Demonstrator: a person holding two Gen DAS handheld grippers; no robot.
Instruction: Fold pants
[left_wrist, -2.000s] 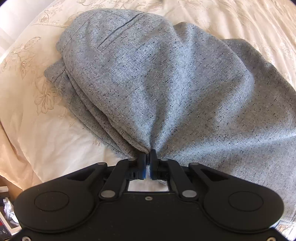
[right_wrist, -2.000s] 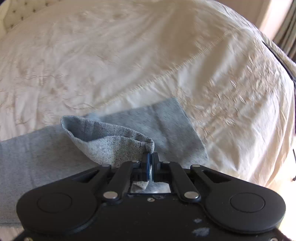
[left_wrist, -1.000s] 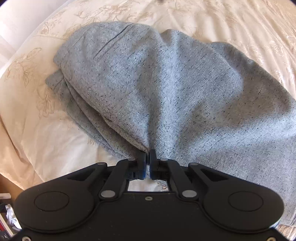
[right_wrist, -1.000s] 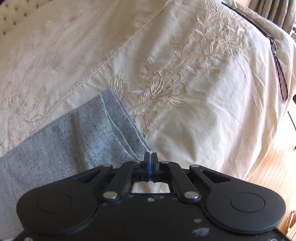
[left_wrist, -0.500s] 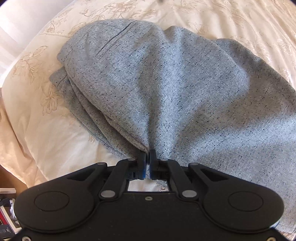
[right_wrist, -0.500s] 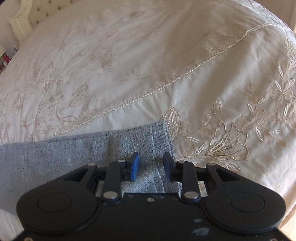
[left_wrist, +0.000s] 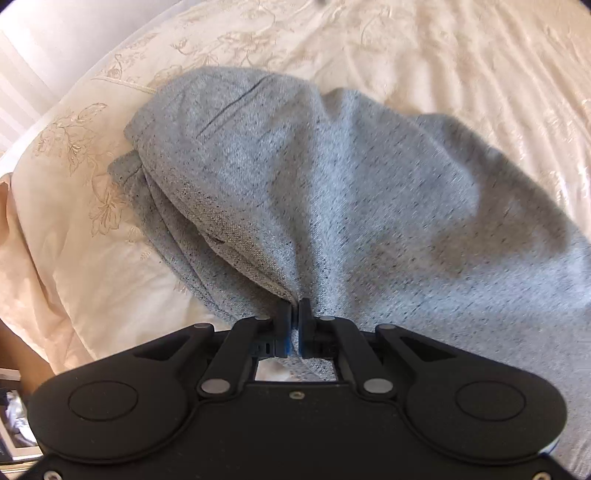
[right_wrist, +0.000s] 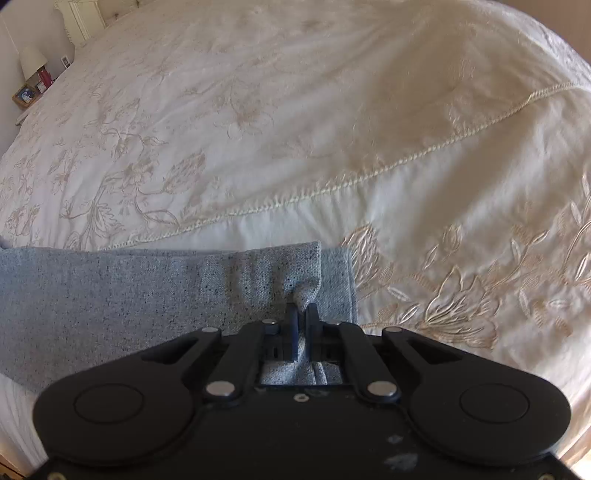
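Grey speckled pants (left_wrist: 332, 192) lie on a cream embroidered bedspread (left_wrist: 461, 62), filling the centre and right of the left wrist frame. Waist end sits toward upper left of that frame; a slit pocket line shows near the top. Fabric fans out from a gathered bunch at lower centre, several layers stacked along the left edge.

Left gripper (left_wrist: 294, 325): jaws pressed together, pinching the gathered fabric at the lower centre. Folds radiate upward from the pinch point.

Right wrist view: the leg end of the pants (right_wrist: 147, 291) runs as a flat band across the left and centre of the frame, hem edge near centre right. Right gripper (right_wrist: 301, 328): jaws nearly closed on a small raised tuck of the hem fabric, cloth visible between and behind the fingers.

Bedspread (right_wrist: 295, 129) fills the upper frame, with a corded seam running diagonally. Lamp (right_wrist: 33, 59) and framed picture (right_wrist: 25, 94) at far upper left, on a nightstand beside the bed.
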